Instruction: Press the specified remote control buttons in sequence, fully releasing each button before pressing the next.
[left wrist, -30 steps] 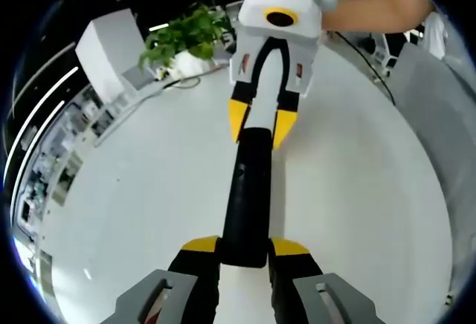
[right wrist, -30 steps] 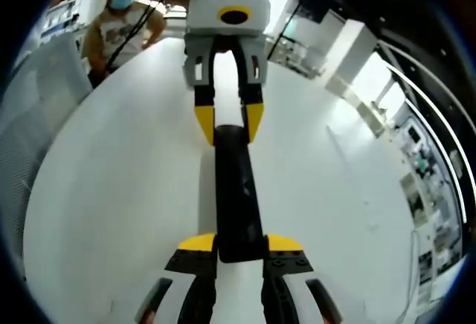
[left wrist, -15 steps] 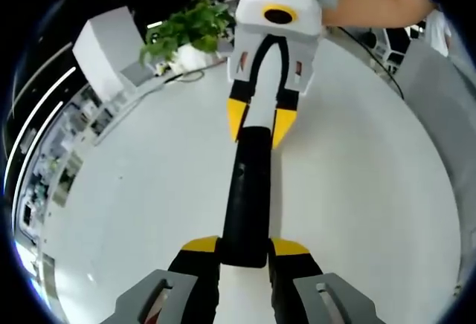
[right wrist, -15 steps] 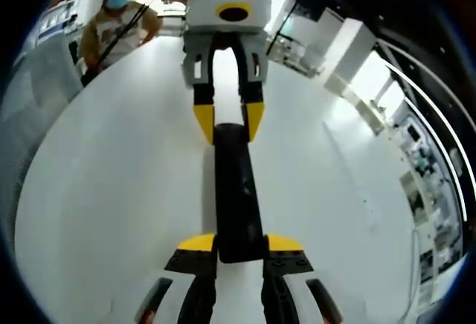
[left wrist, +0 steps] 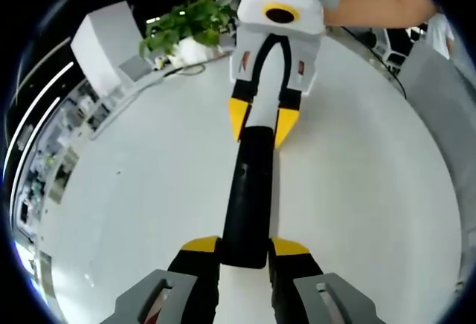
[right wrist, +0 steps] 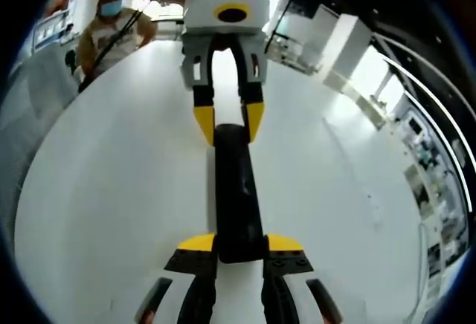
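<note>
White and glossy, the round counter (left wrist: pixel 134 212) sits in a bright office with ceiling light strips. A long, slim black remote (left wrist: pixel 247 194) is held above it, gripped at both ends. In the left gripper view, the left gripper (left wrist: pixel 245 248) pinches the near end of the remote between its yellow-tipped black jaws, while the right gripper (left wrist: pixel 260 123) clamps the far end from the opposite side, its white body pointing back at the camera. In the right gripper view the arrangement mirrors: the right gripper (right wrist: pixel 241 245) pinches the near end of the remote (right wrist: pixel 235 190), and the left gripper (right wrist: pixel 227 122) holds the far end. Beyond the counter (right wrist: pixel 111 190), a leafy green plant (left wrist: pixel 184 30) stands near a white box (left wrist: pixel 104 45). A person (right wrist: pixel 111 30) is at the far edge.
</note>
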Available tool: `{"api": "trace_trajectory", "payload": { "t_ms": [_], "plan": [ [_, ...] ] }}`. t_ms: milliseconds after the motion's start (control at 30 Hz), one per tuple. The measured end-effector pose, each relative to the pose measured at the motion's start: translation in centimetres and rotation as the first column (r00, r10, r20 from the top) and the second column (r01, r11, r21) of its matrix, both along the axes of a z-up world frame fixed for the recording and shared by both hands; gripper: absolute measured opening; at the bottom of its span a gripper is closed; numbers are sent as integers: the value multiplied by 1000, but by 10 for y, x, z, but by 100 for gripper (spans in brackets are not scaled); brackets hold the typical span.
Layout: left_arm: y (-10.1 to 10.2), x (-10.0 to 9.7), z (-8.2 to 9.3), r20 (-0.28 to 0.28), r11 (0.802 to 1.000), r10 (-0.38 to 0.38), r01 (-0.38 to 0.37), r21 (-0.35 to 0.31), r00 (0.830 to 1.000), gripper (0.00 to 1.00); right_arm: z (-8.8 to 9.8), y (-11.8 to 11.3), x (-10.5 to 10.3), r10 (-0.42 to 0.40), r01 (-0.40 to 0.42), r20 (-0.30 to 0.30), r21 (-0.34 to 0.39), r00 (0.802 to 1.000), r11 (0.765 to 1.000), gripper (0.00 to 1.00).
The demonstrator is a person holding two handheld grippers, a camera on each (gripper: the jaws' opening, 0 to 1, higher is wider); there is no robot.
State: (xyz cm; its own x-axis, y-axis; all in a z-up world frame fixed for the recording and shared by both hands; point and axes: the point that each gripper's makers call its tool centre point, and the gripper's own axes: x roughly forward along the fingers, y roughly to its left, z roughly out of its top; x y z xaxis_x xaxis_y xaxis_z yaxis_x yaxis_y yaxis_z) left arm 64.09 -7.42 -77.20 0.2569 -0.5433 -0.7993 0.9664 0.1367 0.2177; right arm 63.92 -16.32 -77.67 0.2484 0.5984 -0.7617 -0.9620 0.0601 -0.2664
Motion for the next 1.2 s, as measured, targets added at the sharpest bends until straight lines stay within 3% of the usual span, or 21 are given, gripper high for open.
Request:
{"api": "trace_trajectory", "payload": {
  "t_ms": [600, 1200],
  "plan": [
    [1, 8, -2, -12, 1000, 16, -16, -10, 1000, 25, -1, -1, 7, -14, 15, -38, 35, 999, 999, 19],
    [-1, 9, -6, -125, 998, 33, -39, -50, 992, 25, -3, 0, 8, 2, 5, -131, 53, 991, 999, 20]
  ]
}}
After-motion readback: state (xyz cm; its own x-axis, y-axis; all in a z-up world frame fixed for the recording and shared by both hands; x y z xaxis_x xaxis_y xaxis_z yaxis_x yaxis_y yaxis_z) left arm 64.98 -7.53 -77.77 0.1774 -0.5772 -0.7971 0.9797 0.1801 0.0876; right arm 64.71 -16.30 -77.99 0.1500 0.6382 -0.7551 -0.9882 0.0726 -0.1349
